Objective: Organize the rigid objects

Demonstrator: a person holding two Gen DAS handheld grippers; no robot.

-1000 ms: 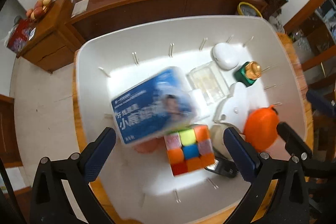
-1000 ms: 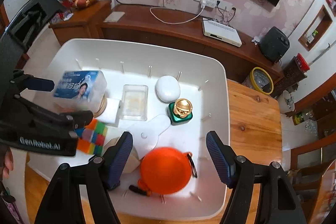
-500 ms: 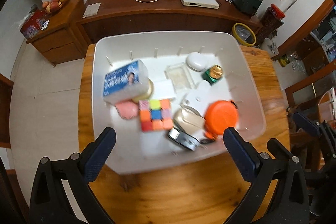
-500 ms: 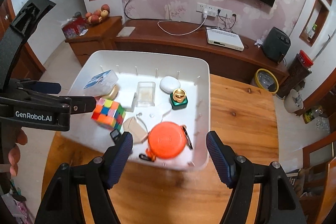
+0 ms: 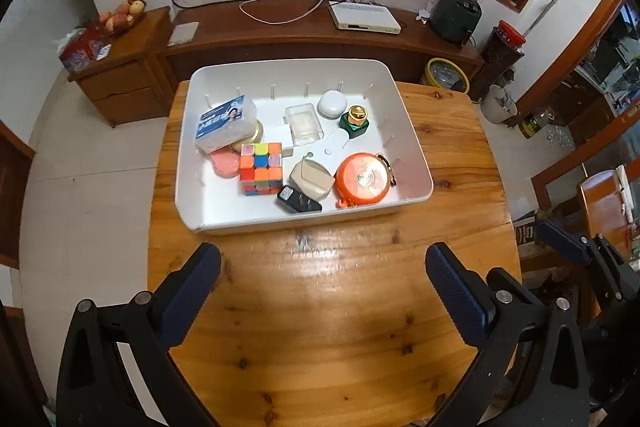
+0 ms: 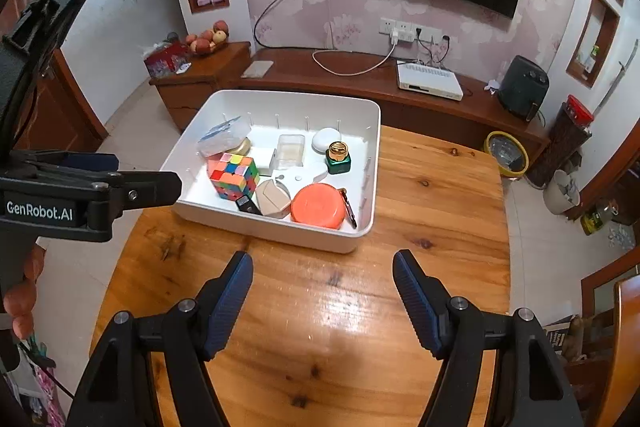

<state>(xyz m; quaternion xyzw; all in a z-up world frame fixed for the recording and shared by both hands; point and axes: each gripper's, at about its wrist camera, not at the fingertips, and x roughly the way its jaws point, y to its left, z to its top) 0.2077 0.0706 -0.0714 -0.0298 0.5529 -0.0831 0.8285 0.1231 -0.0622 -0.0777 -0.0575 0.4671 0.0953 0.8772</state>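
White tray holds clutter; both hand-held grippers gape empty; right view alone shows fingers.

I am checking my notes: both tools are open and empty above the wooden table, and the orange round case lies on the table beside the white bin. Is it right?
Not quite. The orange round case lies inside the white bin, near its front right corner, as the left wrist view shows. The rest holds: the left tool and right tool are open and empty above the wooden table.

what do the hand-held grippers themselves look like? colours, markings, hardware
Both match. The left hand-held gripper and the right hand-held gripper have black angular frames with triangular cut-outs, silver round bolt heads at the joints, and dark blue ribbed pads on the fingers. The right wrist view shows white "GenRobot.AI" lettering on the left unit's side. No cables visible.
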